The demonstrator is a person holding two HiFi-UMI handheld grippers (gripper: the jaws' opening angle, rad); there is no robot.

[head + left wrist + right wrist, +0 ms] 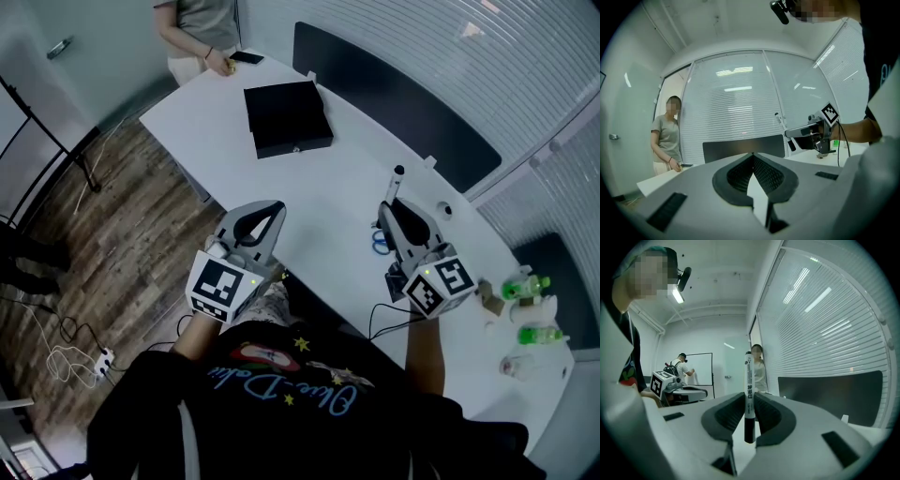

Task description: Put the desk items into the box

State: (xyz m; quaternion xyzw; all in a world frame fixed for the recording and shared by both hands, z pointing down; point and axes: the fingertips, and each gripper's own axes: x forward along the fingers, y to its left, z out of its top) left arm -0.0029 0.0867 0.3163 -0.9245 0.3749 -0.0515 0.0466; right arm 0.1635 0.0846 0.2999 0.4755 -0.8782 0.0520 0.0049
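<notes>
shirt (281,398): black, blue script | left gripper (268,210), right gripper (388,210): grey, square markers

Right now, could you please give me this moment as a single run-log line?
right gripper: shut on marker, upright | left gripper: shut, empty | box: on table, untouched

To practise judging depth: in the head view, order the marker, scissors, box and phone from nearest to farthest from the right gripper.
1. The marker, between the right gripper's jaws.
2. The scissors, just beside it on its left.
3. The box, well ahead and leftward.
4. The phone, farthest, beyond the box.
</notes>
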